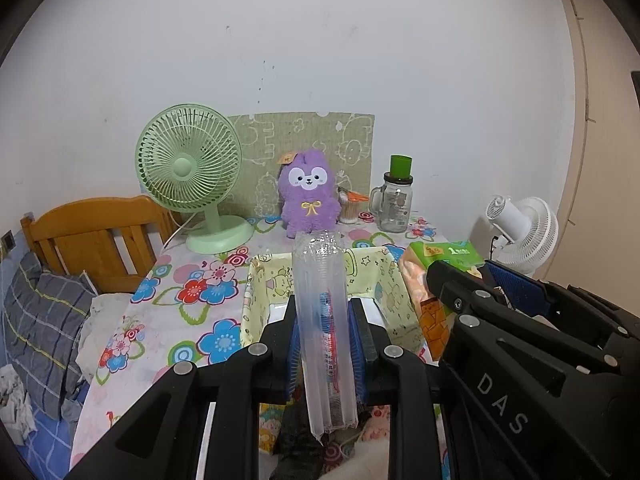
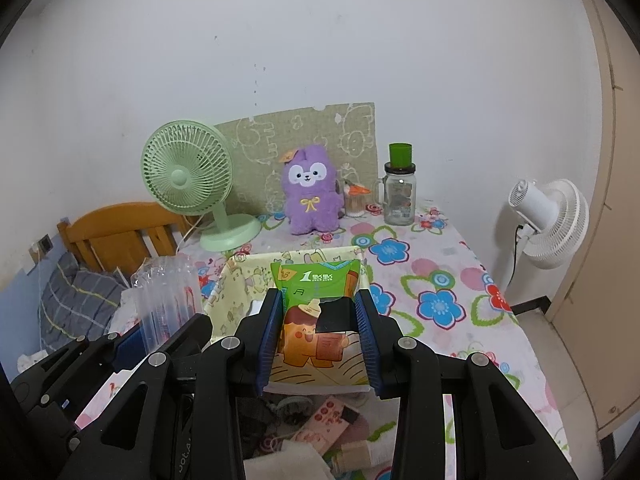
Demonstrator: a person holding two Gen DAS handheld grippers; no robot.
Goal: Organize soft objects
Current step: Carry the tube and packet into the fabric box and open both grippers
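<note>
My left gripper (image 1: 325, 312) is shut on a clear plastic sleeve of stacked cups (image 1: 324, 320), held upright above the near edge of a pale yellow cartoon-print storage box (image 1: 256, 280). My right gripper (image 2: 318, 300) is shut on a green and orange tissue pack (image 2: 316, 312), held over the same box (image 2: 236, 280). The cup sleeve also shows in the right wrist view (image 2: 168, 300), and the tissue pack in the left wrist view (image 1: 432, 280). A purple plush toy (image 1: 308, 196) sits upright at the back of the table.
A green desk fan (image 1: 192, 176) stands back left, a glass jar with a green cup on top (image 1: 396, 200) back right. A white fan (image 2: 552, 220) stands off the table's right edge. A wooden bed frame (image 1: 92, 236) is left. Small items lie near the front edge (image 2: 332, 424).
</note>
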